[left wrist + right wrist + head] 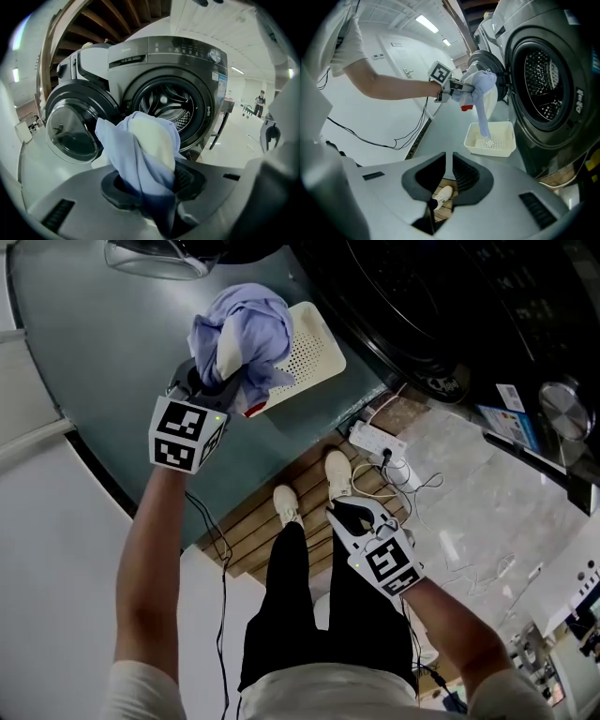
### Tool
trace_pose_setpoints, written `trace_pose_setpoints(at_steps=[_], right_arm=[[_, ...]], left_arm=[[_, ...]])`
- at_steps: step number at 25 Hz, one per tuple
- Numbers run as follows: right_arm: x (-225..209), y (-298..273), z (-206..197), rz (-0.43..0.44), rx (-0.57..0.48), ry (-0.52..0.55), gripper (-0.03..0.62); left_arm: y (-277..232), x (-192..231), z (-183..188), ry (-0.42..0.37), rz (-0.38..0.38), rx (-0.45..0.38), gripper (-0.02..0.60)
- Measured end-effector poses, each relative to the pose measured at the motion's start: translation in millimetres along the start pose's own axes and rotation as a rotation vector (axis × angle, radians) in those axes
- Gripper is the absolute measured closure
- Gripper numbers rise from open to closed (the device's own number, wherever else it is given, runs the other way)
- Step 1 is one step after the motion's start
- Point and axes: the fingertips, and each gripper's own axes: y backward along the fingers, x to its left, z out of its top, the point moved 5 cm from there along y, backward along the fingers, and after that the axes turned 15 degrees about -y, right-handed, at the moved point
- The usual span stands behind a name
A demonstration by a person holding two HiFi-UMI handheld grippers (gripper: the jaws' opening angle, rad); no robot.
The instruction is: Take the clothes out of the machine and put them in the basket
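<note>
My left gripper (214, 381) is shut on a light blue garment (244, 329) bunched with a cream piece inside. It holds the bundle in the air above the cream perforated basket (314, 357). In the left gripper view the garment (145, 150) fills the jaws in front of the dark washing machine (187, 51), whose door (75, 126) hangs open. In the right gripper view a tail of the garment (480, 89) dangles into the basket (487, 149) beside the drum opening (541, 84). My right gripper (342, 514) hangs low by the person's legs, shut with nothing in it.
A white power strip (375, 439) with cables lies on the wooden boards near the person's white shoes (286, 502). Crumpled clear plastic sheet (469, 484) covers the floor at the right. Black cables (393, 138) trail along the white wall. A person (259, 101) stands far off.
</note>
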Motion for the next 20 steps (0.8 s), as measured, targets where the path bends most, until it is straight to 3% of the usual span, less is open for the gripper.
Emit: trace_pose_setpoints(at_steps=[20], right_arm=[[-35.5,-11.8,-3.2,-0.003,0.068,-0.006,0.546]], left_arm=[[-144.4,-23.2,-114.2,-0.06,-0.147,0.325,0.417]])
